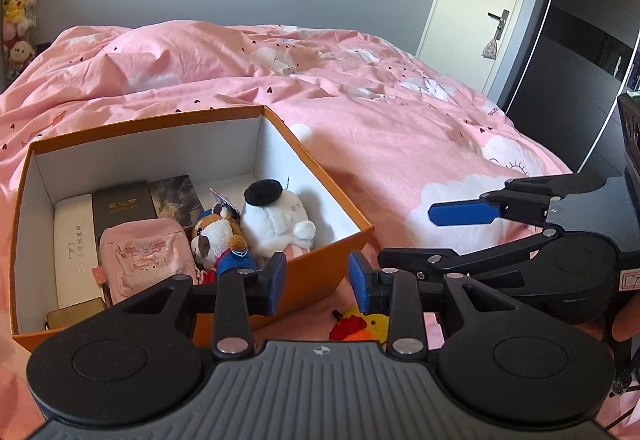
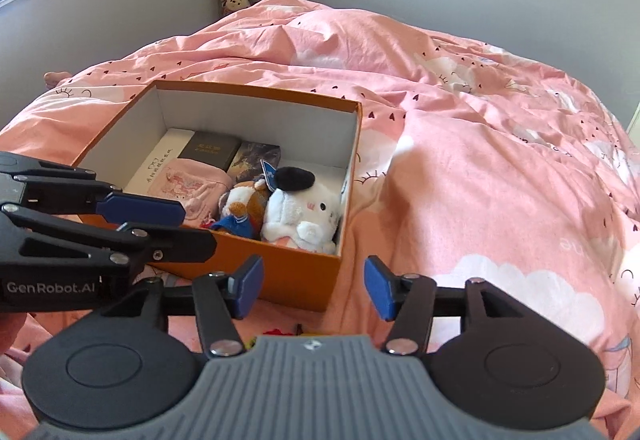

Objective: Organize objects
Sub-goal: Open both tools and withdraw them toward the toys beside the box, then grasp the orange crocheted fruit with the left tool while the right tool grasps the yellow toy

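Nearest, the left gripper (image 1: 318, 288) hangs with jaws spread and empty just in front of the orange box (image 1: 312, 280); the right gripper (image 2: 314, 288) hangs beside it, jaws likewise spread and empty. A red-and-yellow knitted toy (image 1: 360, 326) lies on the bed (image 1: 400, 128) against the box's near wall. Inside the box, the white plush (image 1: 276, 220) sits at its right end, a brown-and-white dog plush (image 1: 216, 240) touching it, a pink pouch (image 1: 144, 256) left of that, flat boxes (image 1: 124, 204) behind.
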{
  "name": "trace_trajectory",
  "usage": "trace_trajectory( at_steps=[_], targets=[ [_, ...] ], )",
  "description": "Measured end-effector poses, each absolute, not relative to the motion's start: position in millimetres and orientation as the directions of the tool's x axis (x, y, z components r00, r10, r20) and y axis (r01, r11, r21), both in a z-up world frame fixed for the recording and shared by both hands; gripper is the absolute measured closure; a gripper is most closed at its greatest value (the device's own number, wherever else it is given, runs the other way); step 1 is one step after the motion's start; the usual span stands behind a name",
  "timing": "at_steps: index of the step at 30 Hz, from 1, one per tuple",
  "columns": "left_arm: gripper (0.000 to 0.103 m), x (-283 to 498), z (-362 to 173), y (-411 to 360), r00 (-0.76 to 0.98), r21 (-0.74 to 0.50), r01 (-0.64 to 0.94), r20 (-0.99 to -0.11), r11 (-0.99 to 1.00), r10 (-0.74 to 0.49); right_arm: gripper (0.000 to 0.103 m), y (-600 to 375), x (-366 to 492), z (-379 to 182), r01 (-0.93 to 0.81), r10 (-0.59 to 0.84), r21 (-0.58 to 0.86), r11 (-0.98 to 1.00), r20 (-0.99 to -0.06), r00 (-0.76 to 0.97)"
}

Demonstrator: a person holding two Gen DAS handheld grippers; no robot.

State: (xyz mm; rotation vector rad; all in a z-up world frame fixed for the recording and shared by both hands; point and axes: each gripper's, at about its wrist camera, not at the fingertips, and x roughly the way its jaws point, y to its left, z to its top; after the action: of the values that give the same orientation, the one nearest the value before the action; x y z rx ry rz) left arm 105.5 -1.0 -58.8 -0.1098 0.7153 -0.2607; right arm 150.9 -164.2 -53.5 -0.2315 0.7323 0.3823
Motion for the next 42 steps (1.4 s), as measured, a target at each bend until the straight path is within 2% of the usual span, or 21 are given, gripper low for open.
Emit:
trace_trajectory(
  at_steps=[2, 5, 12, 15, 18, 20, 23, 29, 37, 42],
  targets=[
    [0.065, 99, -65, -5, 0.744, -0.157, 0.210, -0.615, 0.965, -0.262, 0.033, -169, 142, -61, -0.399, 0.228, -0.107, 0.911, -0.675, 0.702],
    [0.059, 90, -75, -11, 0.762, -0.120, 0.241, -0.591, 0.963, -0.265, 0.033, -178, 139, -73, -0.382, 0.211, -0.102, 0.918, -0.692, 0.691],
    [0.056, 98, -102, -16, 0.654, -0.192, 0.277, -0.680, 0.941, -0.331, 0.032, -202, 146, -104, -0.289, 0.164, -0.021, 0.957, -0.782, 0.601],
    [0.055, 105, -117, -21, 0.595, -0.210, 0.288, -0.725, 0.934, -0.346, 0.038, -206, 150, -114, -0.286, 0.189, 0.023, 0.958, -0.799, 0.571],
    [0.053, 113, -131, -27, 0.525, -0.245, 0.287, -0.768, 0.926, -0.366, 0.048, -209, 154, -124, -0.272, 0.197, 0.051, 0.961, -0.816, 0.543],
    [0.053, 116, -137, -31, 0.505, -0.252, 0.278, -0.783, 0.927, -0.364, 0.058, -212, 157, -130, -0.260, 0.208, 0.078, 0.962, -0.827, 0.523],
    [0.053, 122, -143, -34, 0.483, -0.269, 0.265, -0.794, 0.926, -0.369, 0.067, -219, 163, -140, -0.233, 0.227, 0.124, 0.964, -0.842, 0.490],
    [0.045, 134, -152, -41, 0.459, -0.262, 0.251, -0.815, 0.932, -0.353, 0.068, -227, 171, -150, -0.194, 0.262, 0.192, 0.962, -0.845, 0.466],
    [0.048, 149, -161, -42, 0.424, -0.285, 0.215, -0.834, 0.934, -0.352, 0.068, -231, 182, -158, -0.179, 0.320, 0.267, 0.947, -0.836, 0.446],
    [0.050, 144, -150, -32, 0.424, -0.265, 0.185, -0.847, 0.946, -0.320, 0.067, -223, 182, -157, -0.208, 0.326, 0.258, 0.944, -0.829, 0.455]
  ],
)
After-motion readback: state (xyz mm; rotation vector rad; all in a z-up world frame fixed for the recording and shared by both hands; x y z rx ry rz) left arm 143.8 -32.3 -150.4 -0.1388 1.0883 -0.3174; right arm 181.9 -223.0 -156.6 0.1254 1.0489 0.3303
